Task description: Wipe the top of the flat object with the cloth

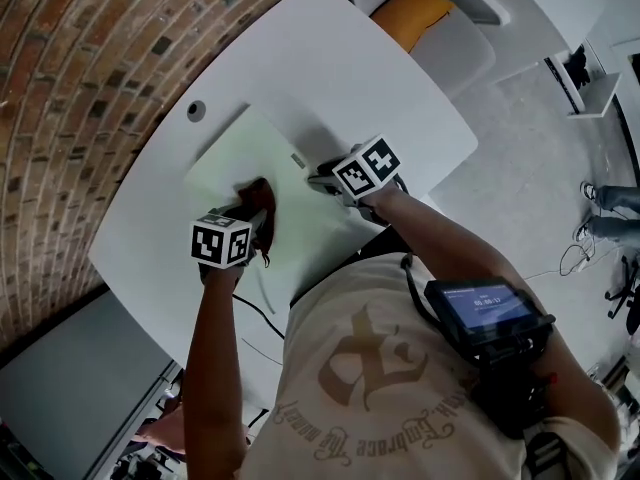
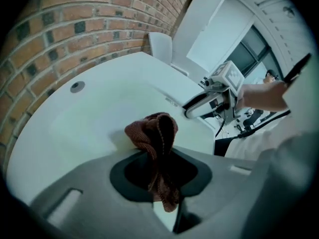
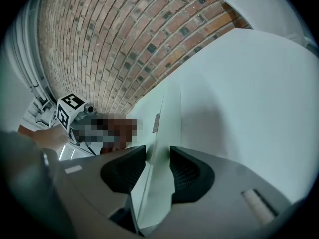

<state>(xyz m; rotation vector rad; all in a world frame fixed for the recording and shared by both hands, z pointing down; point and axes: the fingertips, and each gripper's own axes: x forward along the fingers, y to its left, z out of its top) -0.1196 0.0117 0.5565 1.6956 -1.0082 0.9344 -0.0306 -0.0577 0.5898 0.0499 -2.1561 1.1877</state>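
Brick wall [image 1: 90, 48] at left; white round-cornered desk [image 1: 330, 58] against it, grey floor [image 1: 520, 168] at right. Pale green flat rectangular board [image 1: 235, 153] lies flat mid-desk, long axis running from far left to near right. Left tool [image 2: 159, 169] clamped on reddish-brown knitted cloth [image 2: 152, 132], which rests on the board's near-left part. Right tool [image 3: 157, 166] closed on the board's right edge.

2 arms forward; left gripper [image 1: 257, 213] tight on the cloth [image 2: 149, 131], right gripper [image 1: 325, 180] tight on the flat object [image 1: 245, 148]
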